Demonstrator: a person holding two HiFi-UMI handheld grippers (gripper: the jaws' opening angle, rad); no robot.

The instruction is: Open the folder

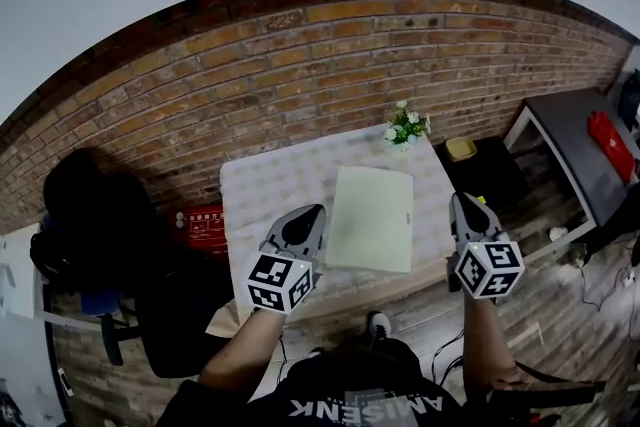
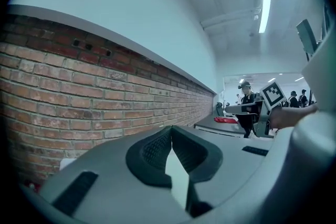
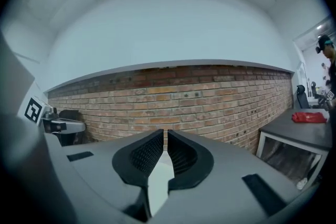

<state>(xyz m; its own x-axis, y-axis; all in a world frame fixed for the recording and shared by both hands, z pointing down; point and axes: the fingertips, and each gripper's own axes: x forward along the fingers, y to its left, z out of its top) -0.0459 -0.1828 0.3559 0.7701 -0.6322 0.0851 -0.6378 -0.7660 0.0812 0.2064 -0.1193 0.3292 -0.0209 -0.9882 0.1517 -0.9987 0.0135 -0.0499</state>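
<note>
Against a brick wall (image 1: 330,65) stands a small table (image 1: 260,185) with a pale patterned top. A light-green folder (image 1: 372,218) lies flat and closed on it, toward the edge nearer the person. At the table's far right corner is a small bunch of white flowers (image 1: 405,127).

Left gripper (image 1: 312,213) — jaws pressed together, nothing between them — hovers just beside the folder's left edge. Right gripper (image 1: 462,203) — jaws all but together, only a thin slit showing, nothing between them — is at the table's right edge, apart from the folder. Both point toward the wall.

Room:
- wood-plank floor (image 1: 565,310)
- black chair (image 1: 100,215) at left
- red box (image 1: 205,220) low down beside the table's left side
- grey side table (image 1: 570,130) at right, carrying a red item (image 1: 610,145)

Above the brickwork the wall is plain white. The left gripper view shows people (image 2: 245,99) standing at the room's far end.
</note>
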